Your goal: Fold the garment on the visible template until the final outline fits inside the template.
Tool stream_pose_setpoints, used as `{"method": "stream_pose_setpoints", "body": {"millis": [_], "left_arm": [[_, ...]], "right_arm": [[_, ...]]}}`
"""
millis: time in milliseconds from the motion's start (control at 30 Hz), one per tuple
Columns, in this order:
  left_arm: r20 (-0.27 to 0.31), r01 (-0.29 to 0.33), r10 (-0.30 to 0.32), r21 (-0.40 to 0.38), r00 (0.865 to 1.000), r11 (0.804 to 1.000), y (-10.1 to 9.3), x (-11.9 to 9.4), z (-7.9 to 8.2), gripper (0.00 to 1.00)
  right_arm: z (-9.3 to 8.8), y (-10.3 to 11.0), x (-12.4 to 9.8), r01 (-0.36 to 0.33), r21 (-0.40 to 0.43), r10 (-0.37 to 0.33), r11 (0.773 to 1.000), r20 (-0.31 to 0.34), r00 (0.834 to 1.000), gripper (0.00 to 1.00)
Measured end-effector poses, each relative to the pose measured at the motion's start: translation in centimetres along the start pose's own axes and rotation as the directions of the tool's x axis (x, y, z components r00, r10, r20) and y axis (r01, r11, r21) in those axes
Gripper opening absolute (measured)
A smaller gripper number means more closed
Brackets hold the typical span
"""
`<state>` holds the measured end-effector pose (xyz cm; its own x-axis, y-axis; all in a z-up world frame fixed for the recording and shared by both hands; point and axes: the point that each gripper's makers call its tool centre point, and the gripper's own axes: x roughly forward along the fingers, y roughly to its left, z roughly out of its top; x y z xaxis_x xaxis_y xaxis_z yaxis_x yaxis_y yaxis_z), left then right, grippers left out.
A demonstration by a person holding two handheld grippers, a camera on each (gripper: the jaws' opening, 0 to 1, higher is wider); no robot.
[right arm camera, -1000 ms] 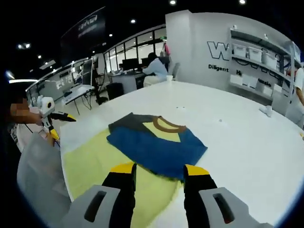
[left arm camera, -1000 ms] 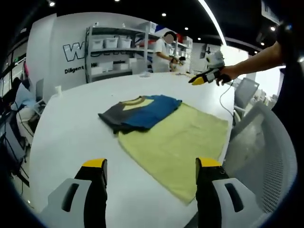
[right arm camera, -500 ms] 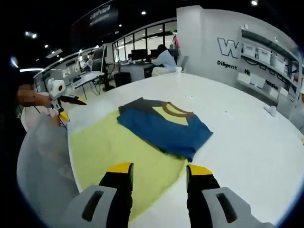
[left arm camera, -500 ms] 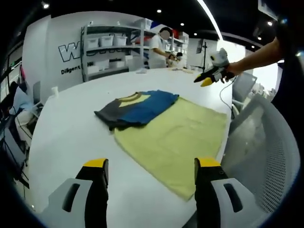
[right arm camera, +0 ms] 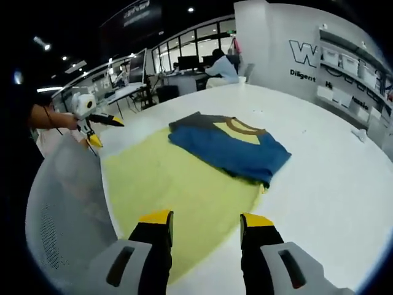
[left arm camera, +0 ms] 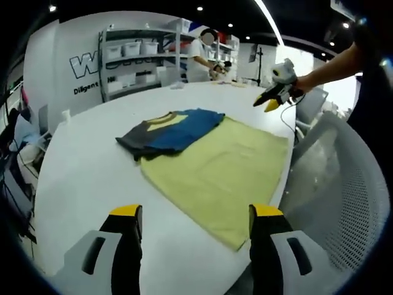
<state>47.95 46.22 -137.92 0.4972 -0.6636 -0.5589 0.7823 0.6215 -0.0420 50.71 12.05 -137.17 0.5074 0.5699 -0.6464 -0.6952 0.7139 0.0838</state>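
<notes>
1. You are looking at a garment (left arm camera: 169, 129) that appears folded; it is lying on the far end of the yellow template (left arm camera: 218, 175), partly spilling onto the table (left arm camera: 86, 178).
2. Next, you are probably needing to shift it fully inside.
3. You are holding the left gripper (left arm camera: 196, 215) and right gripper (right arm camera: 202, 221) spread, gripping nothing.

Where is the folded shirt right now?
In both gripper views the folded shirt lies on the white table, overlapping the far corner of the yellow template.
</notes>
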Motion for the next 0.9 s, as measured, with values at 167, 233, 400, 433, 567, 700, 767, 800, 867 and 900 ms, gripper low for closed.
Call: {"method": "stream_pose_setpoints", "body": {"millis": [167, 233, 400, 433, 567, 700, 767, 800, 867, 900], "left_arm": [[-0.021, 0.02, -0.019, 0.017, 1.0, 1.0, -0.8, 0.1, -0.7, 0.67], [-0.027, 0.026, -0.025, 0.02, 0.999, 0.999, -1.1, 0.1, -0.9, 0.67], [-0.046, 0.054, -0.052, 0.035, 0.998, 0.998, -1.9, 0.4, -1.4, 0.65], [-0.058, 0.063, -0.06, 0.047, 0.997, 0.997, -2.1, 0.5, -1.8, 0.65], [-0.083, 0.077, -0.072, 0.057, 0.994, 0.995, -2.3, 0.6, -2.6, 0.64], [-0.095, 0.094, -0.087, 0.066, 0.992, 0.993, -2.7, 0.6, -2.8, 0.61], [-0.112, 0.109, -0.099, 0.08, 0.989, 0.991, -3.0, 0.7, -3.1, 0.59], [-0.121, 0.117, -0.106, 0.089, 0.987, 0.989, -3.2, 0.8, -3.3, 0.59], [-0.142, 0.134, -0.119, 0.105, 0.983, 0.985, -3.5, 0.9, -3.7, 0.58], [-0.154, 0.144, -0.125, 0.117, 0.98, 0.983, -3.7, 1.0, -4.0, 0.57]], "right_arm": [[-2.4, 2.0, 0.0, -0.053, -0.007, 0.053, 0.999, -0.054, 0.997, 0.41], [-3.5, 2.8, -0.1, -0.069, -0.019, 0.068, 0.997, -0.076, 0.995, 0.41], [-5.4, 3.7, -0.4, -0.083, -0.025, 0.08, 0.996, -0.109, 0.991, 0.4], [-6.0, 4.0, -0.5, -0.087, -0.026, 0.084, 0.996, -0.122, 0.989, 0.39], [-7.4, 5.0, -0.8, -0.104, -0.038, 0.098, 0.994, -0.15, 0.984, 0.37], [-8.8, 5.8, -1.1, -0.118, -0.077, 0.102, 0.99, -0.19, 0.977, 0.34], [-9.5, 6.0, -1.1, -0.124, -0.094, 0.102, 0.988, -0.21, 0.972, 0.31], [-9.6, 6.0, -1.1, -0.125, -0.093, 0.103, 0.988, -0.211, 0.972, 0.3], [-9.7, 6.2, -1.2, -0.129, -0.085, 0.108, 0.988, -0.211, 0.971, 0.31], [-9.9, 6.3, -1.2, -0.129, -0.084, 0.108, 0.988, -0.213, 0.971, 0.31]]}}
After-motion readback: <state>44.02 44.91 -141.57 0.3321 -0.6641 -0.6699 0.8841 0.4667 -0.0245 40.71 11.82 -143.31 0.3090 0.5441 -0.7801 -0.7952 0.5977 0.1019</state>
